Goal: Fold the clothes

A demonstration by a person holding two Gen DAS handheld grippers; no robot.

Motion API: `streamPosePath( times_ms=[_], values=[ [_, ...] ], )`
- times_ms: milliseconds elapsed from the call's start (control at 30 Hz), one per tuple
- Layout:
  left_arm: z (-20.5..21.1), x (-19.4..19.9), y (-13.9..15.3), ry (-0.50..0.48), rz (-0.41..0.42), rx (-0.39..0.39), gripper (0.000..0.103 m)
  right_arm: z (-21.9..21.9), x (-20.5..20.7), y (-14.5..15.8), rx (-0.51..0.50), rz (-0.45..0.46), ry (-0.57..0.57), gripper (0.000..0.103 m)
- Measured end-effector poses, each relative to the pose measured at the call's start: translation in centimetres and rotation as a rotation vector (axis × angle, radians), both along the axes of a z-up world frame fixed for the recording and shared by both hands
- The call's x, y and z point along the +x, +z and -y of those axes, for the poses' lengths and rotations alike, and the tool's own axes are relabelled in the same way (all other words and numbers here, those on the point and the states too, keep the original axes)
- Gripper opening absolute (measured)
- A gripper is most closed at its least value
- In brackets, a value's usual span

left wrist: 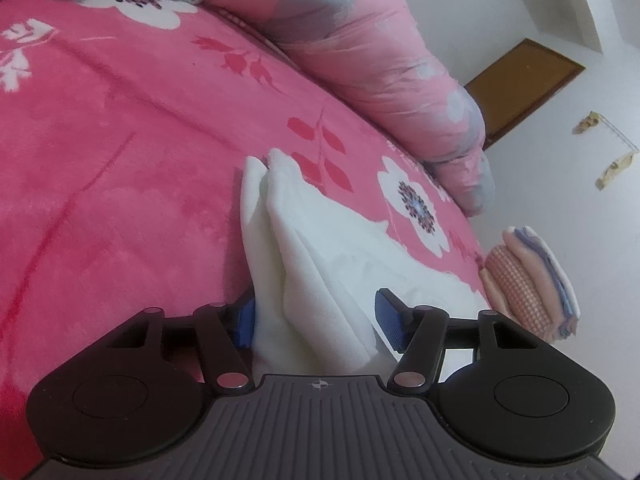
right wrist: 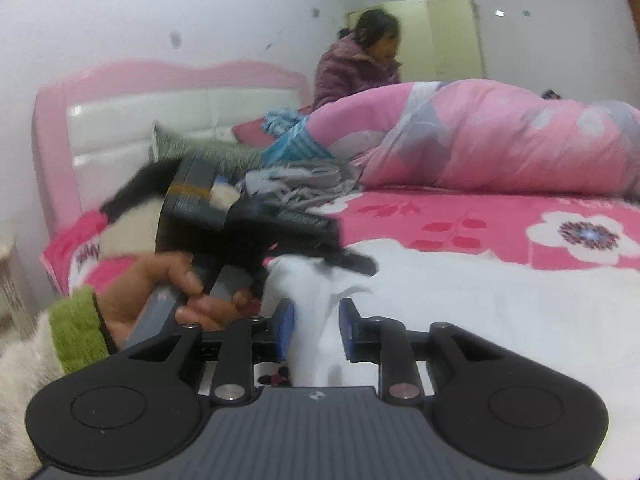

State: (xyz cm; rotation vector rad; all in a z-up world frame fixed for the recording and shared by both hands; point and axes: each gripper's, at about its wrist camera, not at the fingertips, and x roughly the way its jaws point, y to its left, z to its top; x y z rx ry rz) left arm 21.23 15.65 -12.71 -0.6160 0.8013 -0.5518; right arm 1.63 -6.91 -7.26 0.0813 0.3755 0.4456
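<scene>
The white cloth [left wrist: 320, 248] lies bunched at the bed [left wrist: 120, 160] edge. My left gripper [left wrist: 316, 320] and right gripper [right wrist: 316, 330] straddle it, fingers spread, not pinching. Next: pinch a corner and fold.

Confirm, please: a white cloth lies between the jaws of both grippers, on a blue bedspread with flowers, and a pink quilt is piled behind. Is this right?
Not quite: the bedspread is pink with white and red flowers, not blue, as the left wrist view shows plainly. Only the pads of the jaws are blue. The rest stands: the white cloth runs between both pairs of jaws, and the pink quilt is piled behind.
</scene>
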Motion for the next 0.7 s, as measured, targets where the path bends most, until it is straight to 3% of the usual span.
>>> streamPosePath(
  times_ms=[67, 167, 267, 400, 533, 700],
  values=[
    [0.1, 0.0, 0.0, -0.003, 0.002, 0.003, 0.060, 2.5, -0.4, 0.7, 0.013, 0.009, -0.075, 0.040],
    [0.3, -0.2, 0.1, -0.007, 0.012, 0.017, 0.060, 6.2, 0.0, 1.3, -0.050, 0.005, -0.254, 0.043],
    [0.4, -0.4, 0.1, -0.011, 0.020, 0.028, 0.060, 10.0, 1.9, 1.1, -0.128, -0.073, -0.466, 0.045],
    [0.5, -0.5, 0.1, -0.013, 0.026, 0.036, 0.060, 14.2, 3.9, -0.2, -0.149, -0.163, -0.630, 0.050],
    [0.7, -0.9, 0.2, -0.024, 0.045, 0.063, 0.060, 16.2, 4.9, -1.8, -0.141, -0.194, -0.694, 0.050],
    [1.6, -1.5, 0.6, -0.014, 0.076, 0.147, 0.055, 16.1, 5.0, -3.2, -0.182, -0.152, -0.654, 0.054]
  ],
)
